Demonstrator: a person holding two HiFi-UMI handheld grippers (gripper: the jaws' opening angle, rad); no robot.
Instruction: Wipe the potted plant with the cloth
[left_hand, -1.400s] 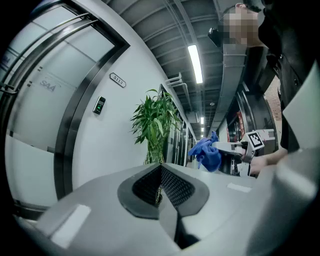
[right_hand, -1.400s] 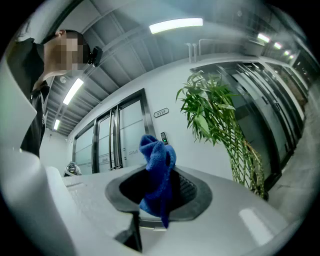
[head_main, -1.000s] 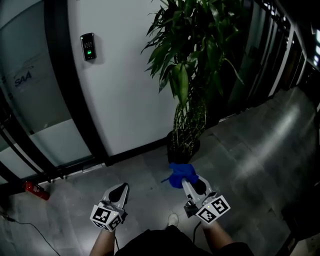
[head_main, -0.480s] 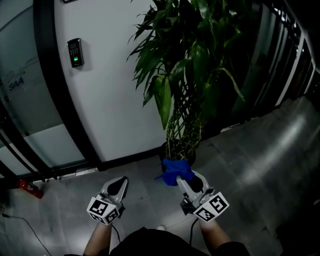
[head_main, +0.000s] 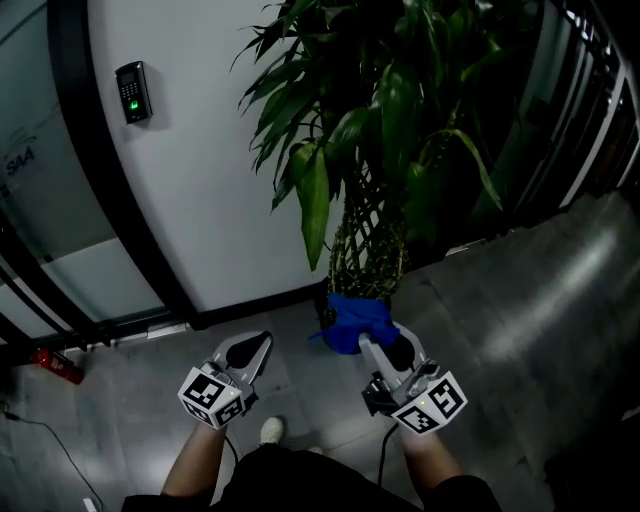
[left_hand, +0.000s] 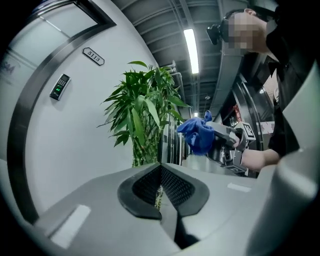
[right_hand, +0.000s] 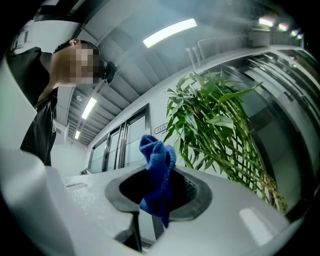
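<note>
Our right tongs (right_hand: 159, 192) pinch a fuzzy blue cloth (right_hand: 156, 170), bunched up and flopping over their dark ribbed pads. Our left tongs (left_hand: 161, 186) are pressed together on nothing. The potted plant (head_main: 372, 170) stands just beyond the cloth, against a smooth white wall (head_main: 200, 190). Its long glossy green leaves arch over thin latticed stems. Its pot looks dark, though the cloth hides most of it. Polished grey floor (head_main: 520, 300) lies open to the right, and a black door frame (head_main: 85, 110) edges the left.
</note>
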